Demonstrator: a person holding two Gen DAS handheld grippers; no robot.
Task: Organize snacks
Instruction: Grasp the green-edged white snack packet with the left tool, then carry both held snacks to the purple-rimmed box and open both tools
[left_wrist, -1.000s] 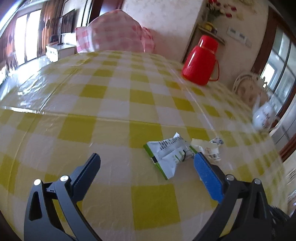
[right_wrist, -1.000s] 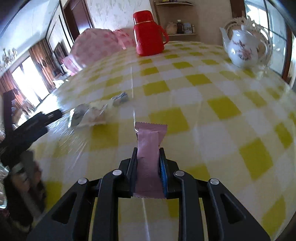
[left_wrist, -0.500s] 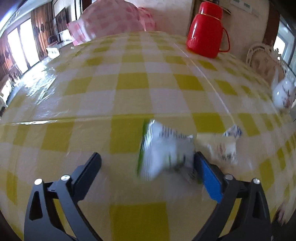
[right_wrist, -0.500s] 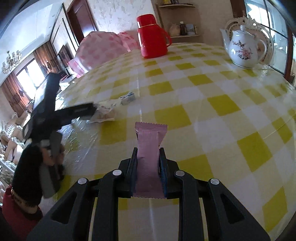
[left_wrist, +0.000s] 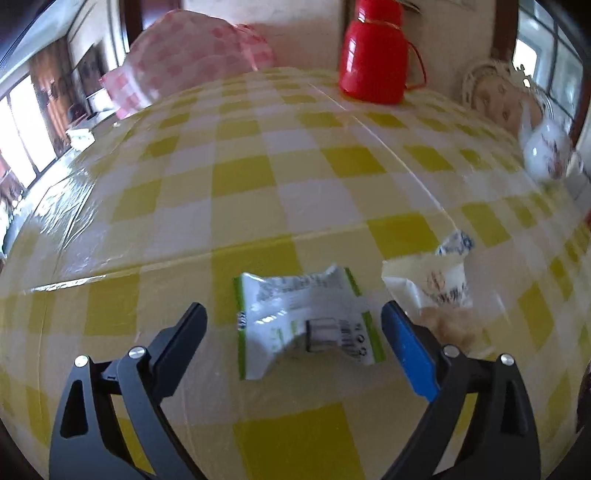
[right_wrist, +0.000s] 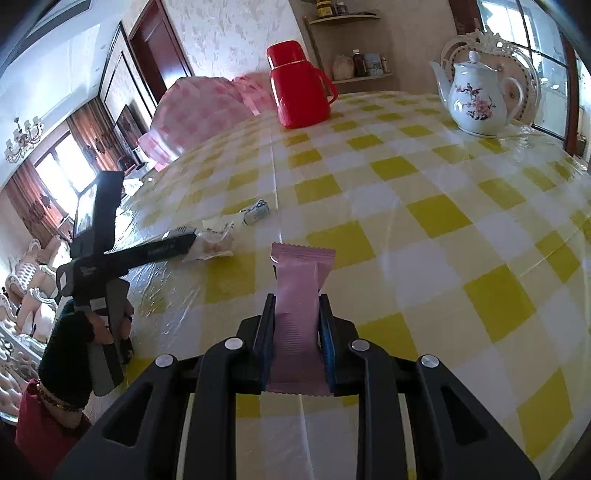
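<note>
A white-and-green snack packet (left_wrist: 306, 325) lies flat on the yellow checked tablecloth (left_wrist: 258, 147). My left gripper (left_wrist: 293, 310) straddles it with jaws closing; the pads stand apart from the packet on both sides. Just right of the blue pad (left_wrist: 406, 343) lie a cream snack packet (left_wrist: 432, 288) and a small blue-and-white candy (left_wrist: 454, 245). My right gripper (right_wrist: 297, 299) is shut on a pink snack packet (right_wrist: 299, 273), held above the cloth. The right wrist view shows the left gripper (right_wrist: 181, 240) from the side beside the cream packet (right_wrist: 218, 240); there the white-and-green packet is hidden.
A red thermos jug (right_wrist: 299, 85) stands at the far side of the table and a flowered white teapot (right_wrist: 476, 99) at the far right. A pink checked food cover (left_wrist: 192, 66) sits at the back left. A gloved hand (right_wrist: 74, 332) holds the left gripper at the table's left edge.
The left gripper has moved over the white-and-green packet, which now lies squarely between its jaws, and the jaws have narrowed a little. The right gripper still holds the pink packet in place.
</note>
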